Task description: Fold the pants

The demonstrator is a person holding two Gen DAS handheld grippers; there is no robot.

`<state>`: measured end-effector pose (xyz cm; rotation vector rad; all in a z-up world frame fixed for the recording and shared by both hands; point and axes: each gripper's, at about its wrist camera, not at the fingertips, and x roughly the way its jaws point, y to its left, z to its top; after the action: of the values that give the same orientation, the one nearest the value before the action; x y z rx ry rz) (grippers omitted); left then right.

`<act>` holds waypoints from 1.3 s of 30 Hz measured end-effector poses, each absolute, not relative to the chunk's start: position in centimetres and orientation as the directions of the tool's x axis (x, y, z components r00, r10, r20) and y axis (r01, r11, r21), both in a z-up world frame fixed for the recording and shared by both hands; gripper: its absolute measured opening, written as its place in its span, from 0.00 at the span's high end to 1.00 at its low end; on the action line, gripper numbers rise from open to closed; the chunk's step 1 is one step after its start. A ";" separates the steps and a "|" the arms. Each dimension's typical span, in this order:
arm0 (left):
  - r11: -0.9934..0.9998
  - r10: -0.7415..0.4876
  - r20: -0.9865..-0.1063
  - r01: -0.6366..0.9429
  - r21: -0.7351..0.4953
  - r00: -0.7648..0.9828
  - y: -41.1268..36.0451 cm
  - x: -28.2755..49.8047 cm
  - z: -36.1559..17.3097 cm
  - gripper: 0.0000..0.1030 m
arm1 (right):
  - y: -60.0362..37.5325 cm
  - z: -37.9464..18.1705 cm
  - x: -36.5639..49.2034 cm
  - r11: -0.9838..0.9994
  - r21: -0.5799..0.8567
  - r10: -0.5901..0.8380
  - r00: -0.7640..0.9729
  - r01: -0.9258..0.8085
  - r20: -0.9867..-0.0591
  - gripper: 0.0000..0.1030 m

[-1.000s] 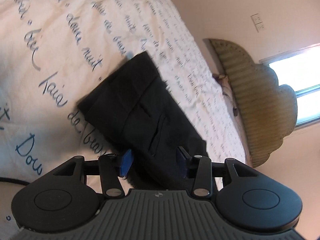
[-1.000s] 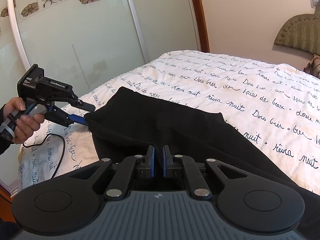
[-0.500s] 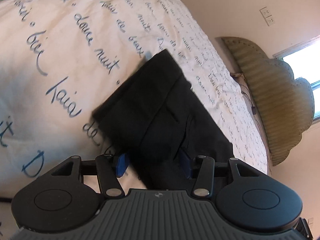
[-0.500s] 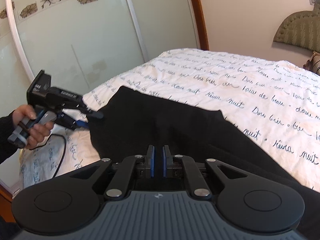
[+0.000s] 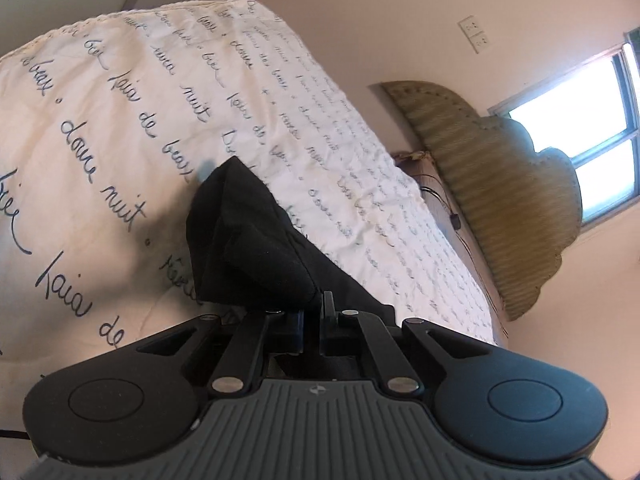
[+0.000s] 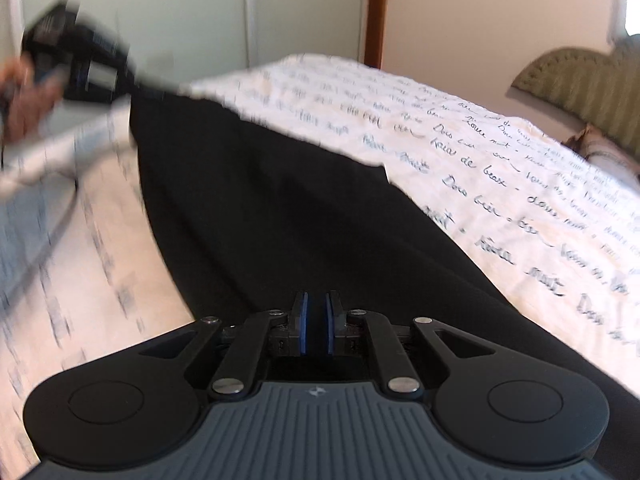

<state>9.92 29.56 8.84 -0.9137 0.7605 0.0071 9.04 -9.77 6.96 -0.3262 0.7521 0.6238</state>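
Black pants (image 6: 304, 216) lie on a white bedspread with blue handwriting (image 6: 500, 168). My right gripper (image 6: 316, 320) is shut on the near edge of the pants. In the left wrist view my left gripper (image 5: 316, 312) is shut on a corner of the pants (image 5: 248, 240), which bunches up and lifts off the bed in front of the fingers. The right wrist view shows the left gripper (image 6: 132, 84), blurred, holding the far left corner of the pants raised above the bed.
The bed (image 5: 100, 120) fills most of both views. A green padded headboard (image 5: 500, 184) stands at the right by a window (image 5: 580, 152). Glass wardrobe doors (image 6: 180, 20) stand behind the bed's far side. A black cable (image 6: 60, 220) runs along the bed's left edge.
My left gripper has shut on the pants corner and lifted it, bunching the cloth. My right gripper stays shut on the pants and has also moved, blurring its view.
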 end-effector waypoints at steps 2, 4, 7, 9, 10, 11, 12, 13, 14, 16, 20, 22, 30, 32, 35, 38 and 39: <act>0.615 -0.316 -0.623 -0.345 -0.709 0.716 29.7 10.1 7.9 0.93 | -9.3 6.7 8.4 0.755 -0.084 0.394 0.553 -0.650 -0.734 0.92; 0.601 -0.328 -0.649 -0.378 -0.704 0.687 30.0 9.8 6.6 0.85 | -8.9 6.4 7.9 0.738 -0.097 0.391 0.540 -0.668 -0.745 0.91; 0.566 -0.311 -0.683 -0.448 -0.692 0.661 31.0 8.7 5.1 0.72 | -8.6 6.0 7.4 0.716 -0.119 0.379 0.527 -0.688 -0.761 0.91; 0.552 -0.285 -0.690 -0.475 -0.686 0.665 31.8 7.4 4.7 0.65 | -8.0 5.6 6.9 0.696 -0.145 0.371 0.524 -0.704 -0.766 0.91; 0.552 -0.270 -0.694 -0.483 -0.680 0.668 32.1 6.7 4.8 0.58 | -7.7 5.4 6.8 0.685 -0.168 0.359 0.529 -0.709 -0.769 0.91; 0.551 -0.256 -0.692 -0.486 -0.679 0.675 32.4 5.9 4.9 0.54 | -7.3 5.1 6.5 0.671 -0.204 0.345 0.543 -0.713 -0.765 0.91; 0.549 -0.242 -0.688 -0.488 -0.678 0.684 32.6 5.2 5.0 0.51 | -6.8 4.9 6.2 0.652 -0.245 0.331 0.560 -0.718 -0.760 0.91; 0.554 -0.234 -0.685 -0.484 -0.678 0.690 32.7 4.6 5.3 0.50 | -6.4 4.7 5.8 0.628 -0.280 0.319 0.568 -0.726 -0.758 0.91; 0.561 -0.232 -0.683 -0.479 -0.676 0.693 32.7 4.1 5.4 0.50 | -6.0 4.5 5.5 0.603 -0.309 0.309 0.572 -0.736 -0.760 0.91; 0.577 -0.232 -0.679 -0.464 -0.672 0.696 32.2 3.2 5.8 0.50 | -5.2 4.0 4.8 0.552 -0.387 0.282 0.602 -0.739 -0.747 0.89; 0.629 -0.242 -0.675 -0.417 -0.656 0.697 30.8 2.7 6.5 0.49 | -4.6 3.9 4.1 0.512 -0.469 0.274 0.655 -0.719 -0.704 0.55; 0.644 -0.257 -0.671 -0.395 -0.656 0.696 30.3 2.9 6.6 0.47 | -4.5 3.7 3.6 0.495 -0.537 0.259 0.705 -0.684 -0.660 0.30; 0.652 -0.305 -0.662 -0.356 -0.670 0.685 27.8 4.1 6.2 0.40 | -4.6 4.0 5.7 0.560 -0.525 0.232 0.729 -0.641 -0.644 0.26; 0.655 -0.317 -0.660 -0.346 -0.672 0.681 27.2 4.2 6.0 0.39 | -4.1 3.8 6.1 0.573 -0.519 0.235 0.734 -0.635 -0.638 0.30; 0.656 -0.337 -0.658 -0.334 -0.677 0.673 26.3 4.4 5.8 0.39 | -3.0 2.8 6.4 0.560 -0.514 0.248 0.723 -0.650 -0.645 0.51; 0.656 -0.363 -0.650 -0.313 -0.687 0.667 25.3 4.8 5.7 0.39 | -1.9 2.4 6.9 0.566 -0.517 0.259 0.735 -0.642 -0.627 0.73; 0.650 -0.376 -0.640 -0.302 -0.697 0.670 24.8 4.8 5.7 0.39 | -1.7 2.5 7.1 0.575 -0.521 0.256 0.743 -0.631 -0.618 0.83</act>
<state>4.82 24.85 5.71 -0.8920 0.8658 -0.0483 7.08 -1.71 2.47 -0.8010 0.5186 0.5473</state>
